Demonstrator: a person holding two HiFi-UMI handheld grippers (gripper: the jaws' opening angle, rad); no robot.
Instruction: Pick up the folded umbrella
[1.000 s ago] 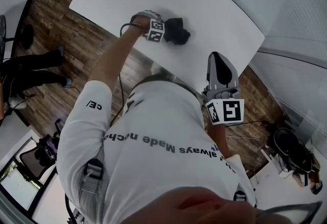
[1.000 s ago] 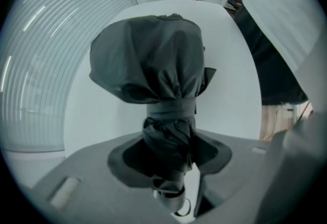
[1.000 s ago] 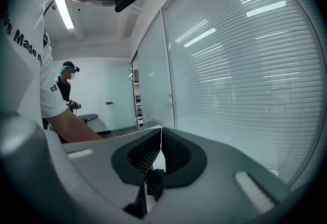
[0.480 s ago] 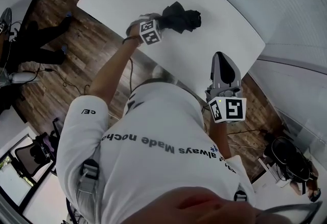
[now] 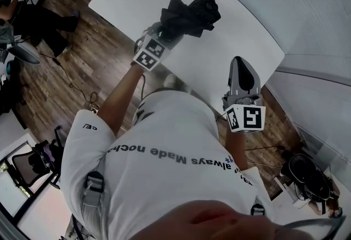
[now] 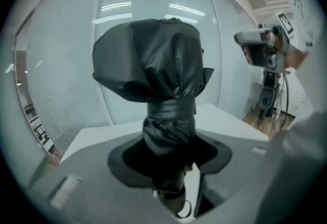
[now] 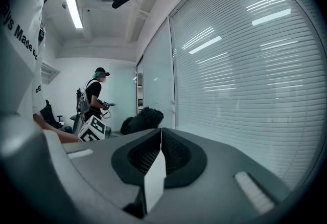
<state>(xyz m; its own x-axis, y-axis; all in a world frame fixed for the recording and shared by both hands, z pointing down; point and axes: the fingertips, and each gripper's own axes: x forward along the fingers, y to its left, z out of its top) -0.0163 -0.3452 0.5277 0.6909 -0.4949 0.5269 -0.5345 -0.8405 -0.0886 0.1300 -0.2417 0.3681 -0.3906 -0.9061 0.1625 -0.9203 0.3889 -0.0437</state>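
Your left gripper (image 6: 172,169) has its jaws clamped partway closed on the lower end of the folded umbrella (image 6: 153,59), its bunched black canopy upright above them and apparently clear of the white table (image 5: 241,20), while your right gripper (image 7: 159,149) shows jaws pressed together, empty, near the table's edge.

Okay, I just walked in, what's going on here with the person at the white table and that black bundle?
A person is working with a handheld gripper in each hand. The left gripper is clamped on the lower end of a folded black umbrella and holds it in the air, clear of the white table. The right gripper is shut with nothing in it, held off to the side near the table's edge. So the umbrella is picked up.
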